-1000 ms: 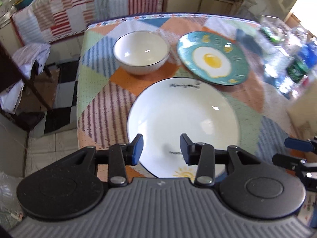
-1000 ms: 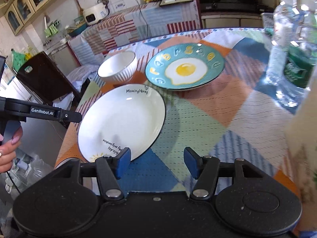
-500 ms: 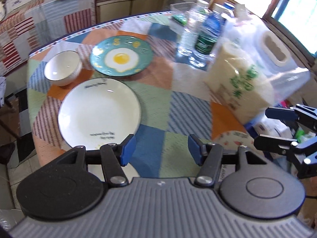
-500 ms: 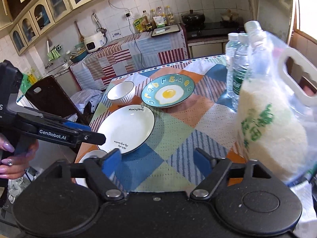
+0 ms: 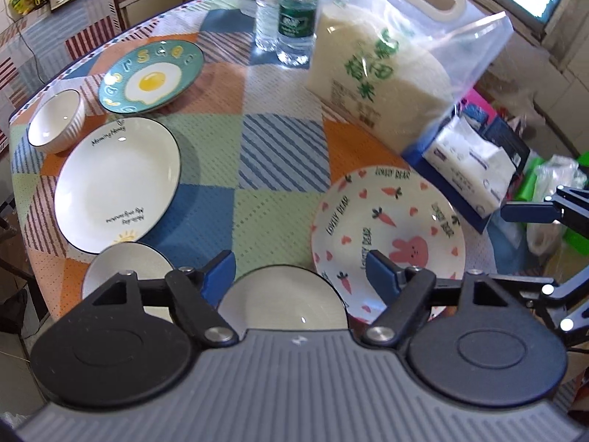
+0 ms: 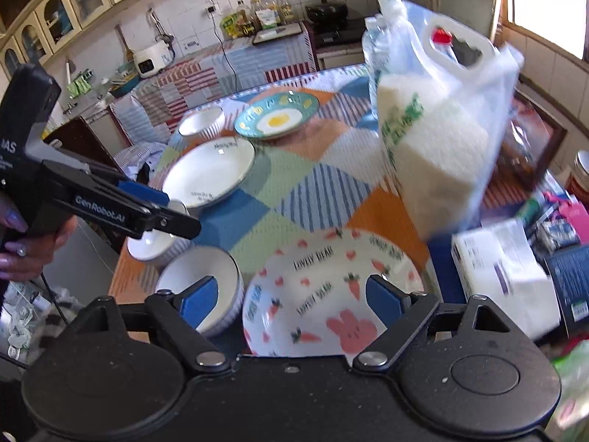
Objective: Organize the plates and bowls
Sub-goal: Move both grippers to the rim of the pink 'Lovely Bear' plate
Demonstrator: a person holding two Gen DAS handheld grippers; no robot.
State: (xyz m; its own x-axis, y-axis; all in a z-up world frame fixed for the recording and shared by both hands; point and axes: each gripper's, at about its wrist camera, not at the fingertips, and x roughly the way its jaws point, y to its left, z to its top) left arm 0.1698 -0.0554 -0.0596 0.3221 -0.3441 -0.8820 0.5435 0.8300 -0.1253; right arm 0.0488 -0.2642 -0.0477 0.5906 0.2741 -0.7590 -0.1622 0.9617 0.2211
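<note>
Bunny plate sits at the tabletop's near edge, directly ahead of the right gripper, fingers spread and empty (left gripper, likewise released, faces a white bowl).

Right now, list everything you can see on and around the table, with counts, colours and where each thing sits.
Bowls: three, white, one far left corner, two at near edge.
White plate: one, left side.
Egg plate: one, teal, far left.
Rabbit plate: one, white with carrots, near right.
Rice bag: one, clear, right side.
Water bottles: at least two, clear, far edge.
Tissue pack: one, white, right edge.
Tablecloth: one, patchwork.
Left gripper: open, over near bowl.
Right gripper: open, over rabbit plate.
</note>
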